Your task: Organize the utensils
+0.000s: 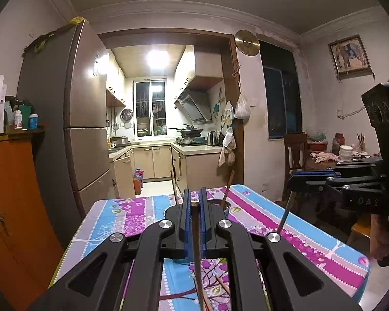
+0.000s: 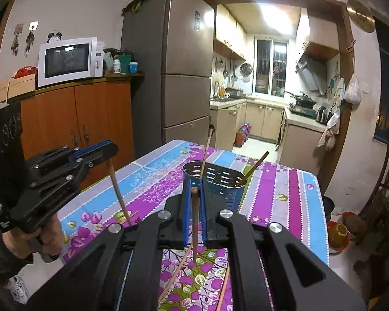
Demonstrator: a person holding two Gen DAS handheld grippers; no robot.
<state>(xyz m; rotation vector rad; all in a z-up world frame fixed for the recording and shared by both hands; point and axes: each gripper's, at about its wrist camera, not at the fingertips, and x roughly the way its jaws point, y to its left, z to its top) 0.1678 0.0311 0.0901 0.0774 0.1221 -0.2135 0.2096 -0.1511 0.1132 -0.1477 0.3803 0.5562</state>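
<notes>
On the floral-clothed table point(image 2: 153, 171), at about twelve o'clock from the right gripper point(image 2: 194, 194), we find the perforated blue utensil holder point(image 2: 220, 181) standing upright, with two chopsticks already in it: one rising near its eleven o'clock rim point(image 2: 207, 153), one leaning out toward two o'clock point(image 2: 255, 164). The right gripper has its blue pads pressed together on a brown chopstick point(image 2: 194, 223), which hangs nearly upright with its lower tip above the cloth. The left gripper point(image 1: 194, 199) likewise pinches a dark chopstick point(image 1: 196, 233) between closed pads; in the right wrist view it sits at nine o'clock, its stick slanting down toward the table. At least two further loose sticks point(image 2: 176, 274) lie on the cloth at six o'clock, beneath the right gripper. We judge the chief risks as follows. Each stick is held near its top, so a long free length hangs below; it may swing or pivot in the pads and strike the holder's rim instead of entering. A sideways knock from either stick could tip the holder, which looks light and tall. The leaning chopstick at two o'clock partly crosses the opening and may deflect an incoming tip. With both grippers near the same target, the two carried sticks could also collide if brought in together.
</notes>
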